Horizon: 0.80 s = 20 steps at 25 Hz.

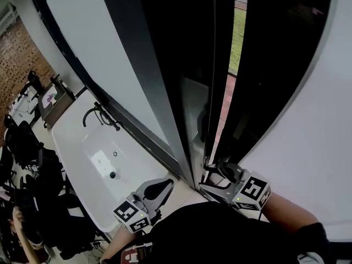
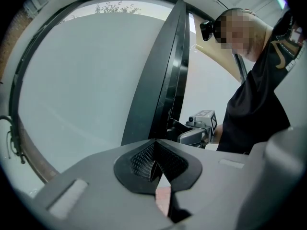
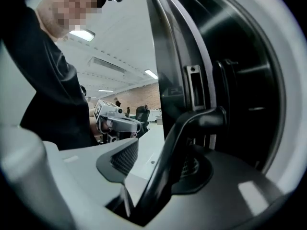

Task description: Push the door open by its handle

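1. The door [image 3: 240, 66] is dark-framed. It stands ajar by a narrow gap [image 1: 237, 37], through which grass shows outside.
2. The handle [image 3: 192, 126] is a black lever on the door's edge, just below the latch plate [image 3: 193, 86]. It slopes down towards the person.
3. The right tongs [image 3: 160, 162] are open around the lever, which runs up between the two jaws. The left pad stands clear of it with daylight between. The lever lies against or just in front of the right pad, and I cannot tell whether they touch.
4. The left tongs [image 2: 153, 164] are closed at the tips with nothing in them. They hang low beside the door's edge, near the right tongs but apart from the handle.
5. Step in hand, as I judge it: the right tongs are placed at the handle but have no firm hold on it. The main push is yet to be made, since the door is open only a crack.
6. The next move calls for a secure bearing on the lever, either by closing the jaws on it or by setting one pad squarely against it. Then comes a steady push away from the person, following the door's swing.
7. The risk is that the sloping lever slides out of the open jaws during the push. The left tongs have no part here and need only stay clear of the door's edge.
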{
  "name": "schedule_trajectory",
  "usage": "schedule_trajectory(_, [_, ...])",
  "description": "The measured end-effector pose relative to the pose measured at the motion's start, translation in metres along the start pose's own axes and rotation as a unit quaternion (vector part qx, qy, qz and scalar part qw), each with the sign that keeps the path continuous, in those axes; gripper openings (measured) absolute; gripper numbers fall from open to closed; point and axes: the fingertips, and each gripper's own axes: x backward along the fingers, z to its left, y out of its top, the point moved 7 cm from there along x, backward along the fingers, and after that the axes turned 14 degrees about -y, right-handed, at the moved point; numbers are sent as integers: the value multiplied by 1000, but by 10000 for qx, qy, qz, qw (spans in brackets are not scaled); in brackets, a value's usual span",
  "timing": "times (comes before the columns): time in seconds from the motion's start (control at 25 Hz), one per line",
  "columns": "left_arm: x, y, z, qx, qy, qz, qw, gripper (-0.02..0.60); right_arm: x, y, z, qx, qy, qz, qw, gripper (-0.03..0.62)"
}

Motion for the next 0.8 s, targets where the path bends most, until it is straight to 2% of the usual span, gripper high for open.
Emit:
schedule_trajectory(0.16, [-3,-1,-9,-46,131,-83,9999,-5,0,-2,-16,-150,164,513,9984,262])
schedule_trajectory(0.44, [-26,2,-26,-130,217,-157,9996,-5,4,-1,-81,-323,-170,589,9976,264])
schedule_trajectory(0.6, [-51,-2,-42,-171,6,-181,9997,-5,9,-2,-123,-344,-549,603,9961,264])
schedule_trajectory(0.8, [-95,-11,-51,-101,-521,-71,9986,-5,21,-2,-182,-347,-1161,653,9905,262])
